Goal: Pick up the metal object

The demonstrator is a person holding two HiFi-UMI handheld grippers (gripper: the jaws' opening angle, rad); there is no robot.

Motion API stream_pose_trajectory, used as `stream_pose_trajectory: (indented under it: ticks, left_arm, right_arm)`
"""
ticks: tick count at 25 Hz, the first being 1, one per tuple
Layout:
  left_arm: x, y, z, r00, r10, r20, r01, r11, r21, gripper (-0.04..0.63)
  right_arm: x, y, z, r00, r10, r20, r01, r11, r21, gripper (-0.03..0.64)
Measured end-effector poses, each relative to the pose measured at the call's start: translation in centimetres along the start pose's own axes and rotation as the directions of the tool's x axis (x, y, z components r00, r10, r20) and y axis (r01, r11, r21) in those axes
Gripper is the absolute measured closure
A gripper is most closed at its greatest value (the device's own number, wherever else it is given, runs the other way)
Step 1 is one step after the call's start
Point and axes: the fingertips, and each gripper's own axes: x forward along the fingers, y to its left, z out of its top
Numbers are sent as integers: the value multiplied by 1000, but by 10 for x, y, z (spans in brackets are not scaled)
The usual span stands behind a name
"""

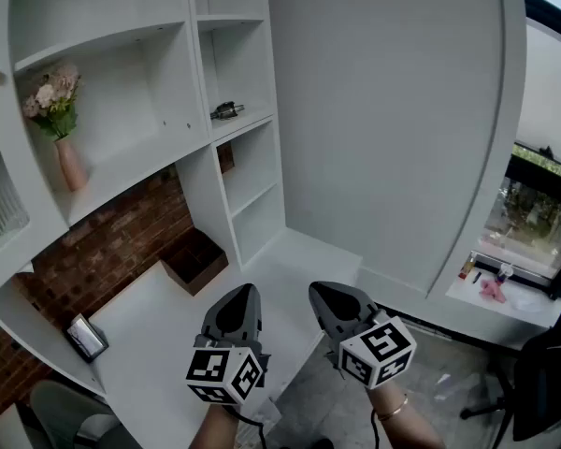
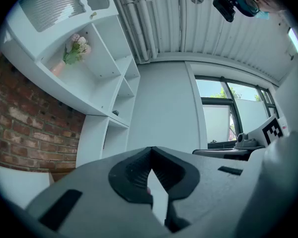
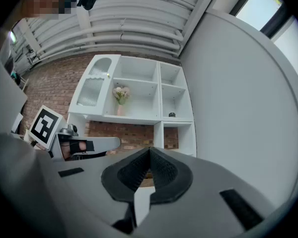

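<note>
One metal object [image 1: 226, 110] near front edge, open-fronted shelf [image 1: 257, 116]; desk [image 1: 164, 321] well below.

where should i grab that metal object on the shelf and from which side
Probably across its middle, coming in from the open front: the metal object lies low near the front edge of its shelf, walled on both sides. Its finer shape is too small to tell.

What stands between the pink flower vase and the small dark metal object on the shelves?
Head view: only a white upright shelf divider separates the pink flower vase from the small dark metal object; otherwise the stretch is bare.
</note>
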Motion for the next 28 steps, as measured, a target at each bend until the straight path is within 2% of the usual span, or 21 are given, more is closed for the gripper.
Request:
stream_pose_trajectory:
  ticks: [4, 11, 21, 28]
  left_arm:
    - [10, -10, 0, 1000, 4, -1, -4, 1000, 15, 586]
    - [23, -24, -7, 999, 34, -1, -34, 999, 26, 586]
    - [22, -53, -43, 997, 44, -59, -42, 999, 35, 586]
    - [27, -55, -68, 993, 54, -108, -52, 998, 24, 586]
  right_arm:
    - [-8, -17, 6, 1000, -14, 24, 14, 1000, 0, 612]
    - [-26, -37, 4, 997, 22, 71, -23, 1000, 12, 612]
    - [-53, -68, -26, 999, -30, 24, 29, 999, 43, 611]
    - [-58, -79, -53, 999, -34, -36, 36, 996, 78, 612]
